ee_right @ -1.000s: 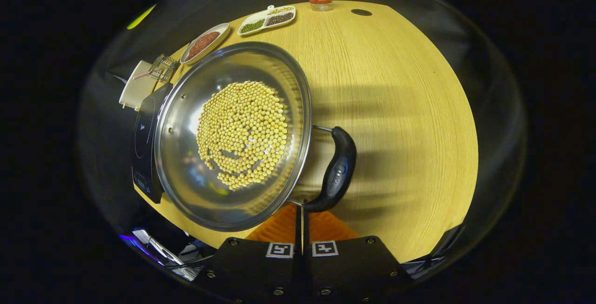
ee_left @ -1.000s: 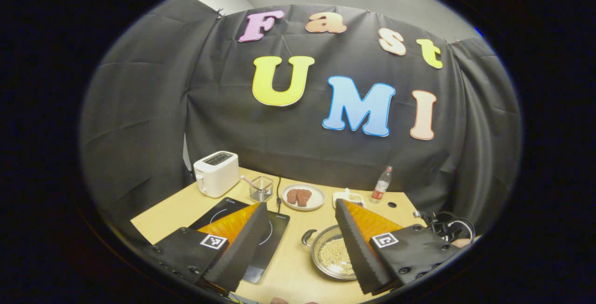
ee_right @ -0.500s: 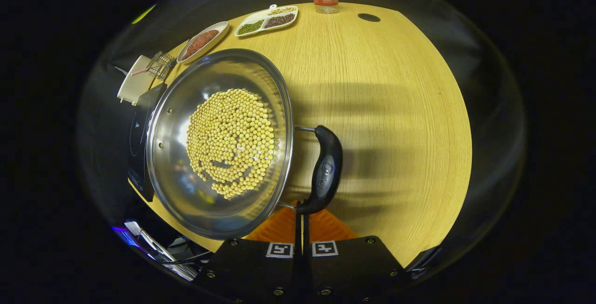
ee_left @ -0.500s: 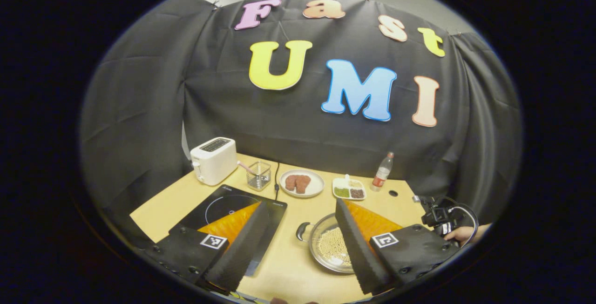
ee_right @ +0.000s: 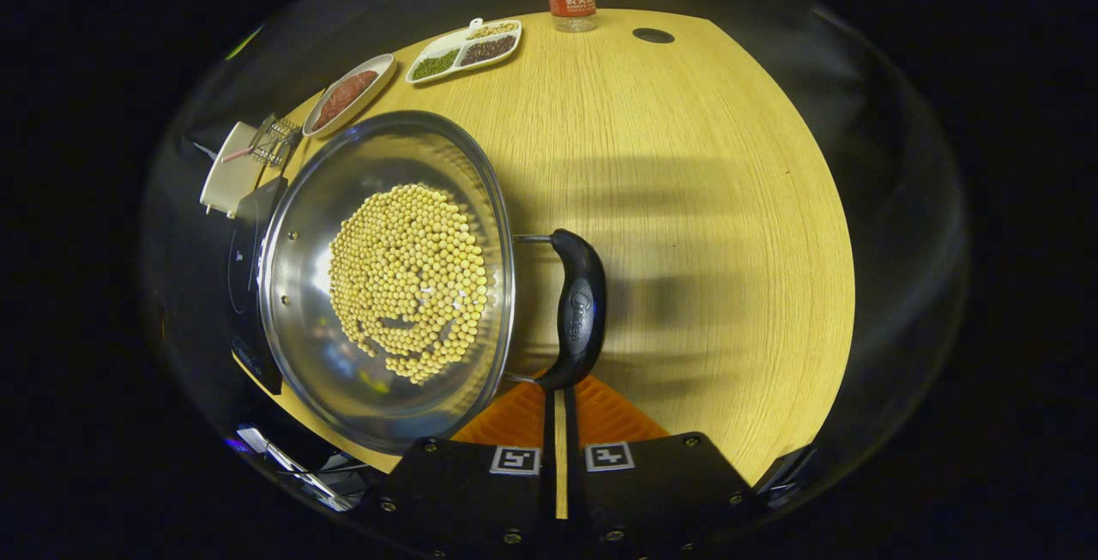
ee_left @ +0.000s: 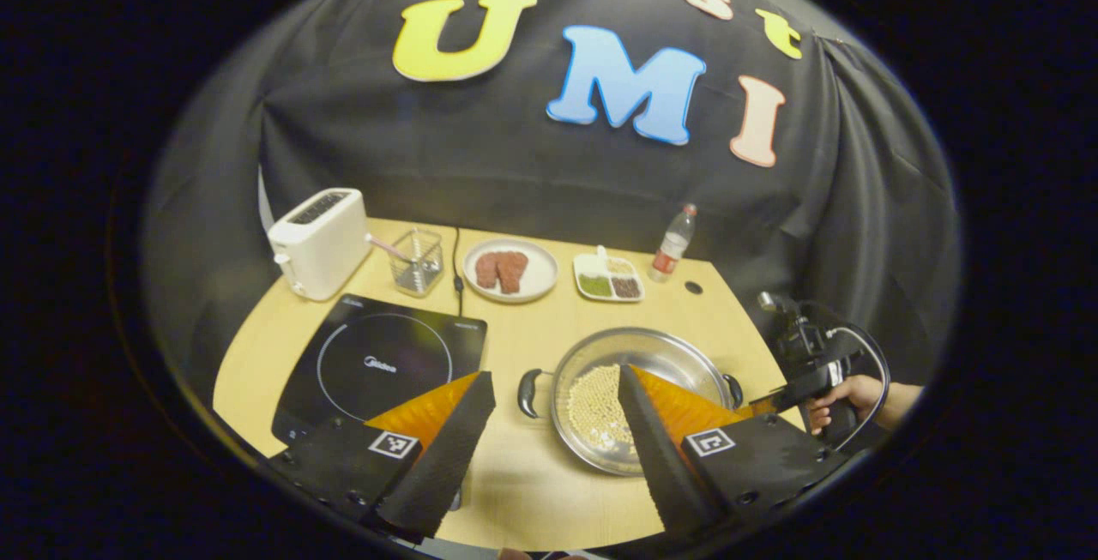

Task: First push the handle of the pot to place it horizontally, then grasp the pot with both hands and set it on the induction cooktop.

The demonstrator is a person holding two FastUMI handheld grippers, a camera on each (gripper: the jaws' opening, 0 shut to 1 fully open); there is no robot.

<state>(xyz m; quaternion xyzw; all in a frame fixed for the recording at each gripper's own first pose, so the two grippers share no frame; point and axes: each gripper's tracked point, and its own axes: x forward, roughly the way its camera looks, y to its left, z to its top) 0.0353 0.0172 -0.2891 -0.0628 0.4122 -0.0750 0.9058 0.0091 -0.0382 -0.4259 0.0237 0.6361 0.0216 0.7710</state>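
Pot sits mid-frame; right gripper nearly closed at its handle; left gripper wide open, empty.

In the left gripper view, the induction cooktop lies on the tabletop left of the pot, which holds beans. Behind them, left to right, stand a toaster, wire basket, plate, divided dish and bottle.
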